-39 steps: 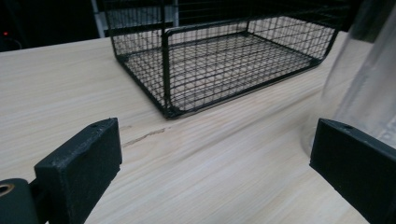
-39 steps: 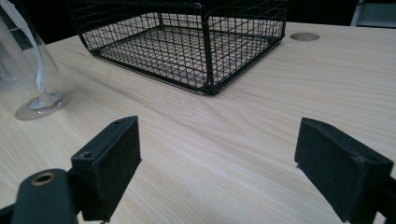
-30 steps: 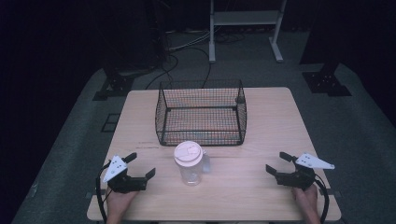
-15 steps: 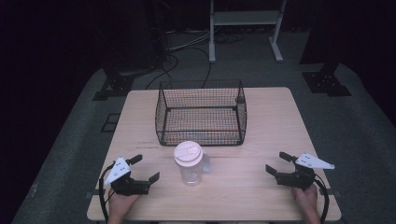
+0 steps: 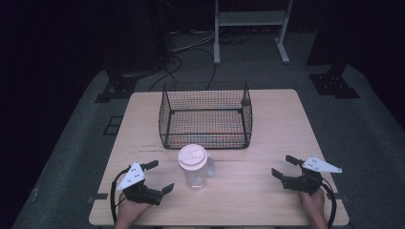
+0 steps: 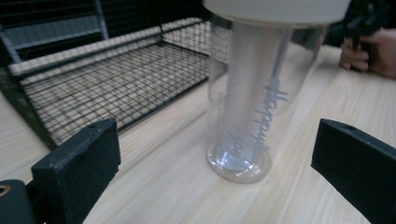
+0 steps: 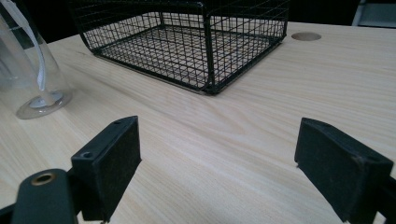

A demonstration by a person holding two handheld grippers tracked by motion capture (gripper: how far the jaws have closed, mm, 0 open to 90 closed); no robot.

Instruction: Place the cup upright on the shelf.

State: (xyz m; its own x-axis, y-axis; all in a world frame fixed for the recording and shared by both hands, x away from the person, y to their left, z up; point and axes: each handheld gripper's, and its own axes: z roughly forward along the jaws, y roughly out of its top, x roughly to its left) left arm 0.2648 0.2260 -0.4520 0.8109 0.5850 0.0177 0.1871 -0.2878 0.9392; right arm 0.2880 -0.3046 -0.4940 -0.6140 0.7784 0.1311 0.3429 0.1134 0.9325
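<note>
Standing untouched on the desk before the wire basket: clear lidded cup. Left gripper fingers spread toward it, right gripper fingers released. Grasp and placing probably left.

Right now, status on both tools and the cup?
Left tool open, aimed at the clear lidded cup, not touching. Right tool open, empty. Wire basket behind cup; path clear.

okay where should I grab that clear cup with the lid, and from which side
Probably grip the clear cup around its straight mid-body, below the wider lid, jaws level. It stands upright with bare table on both sides. The left gripper is nearer, open and already faces it, so come in from the cup's left, away from the wire basket behind.
</note>
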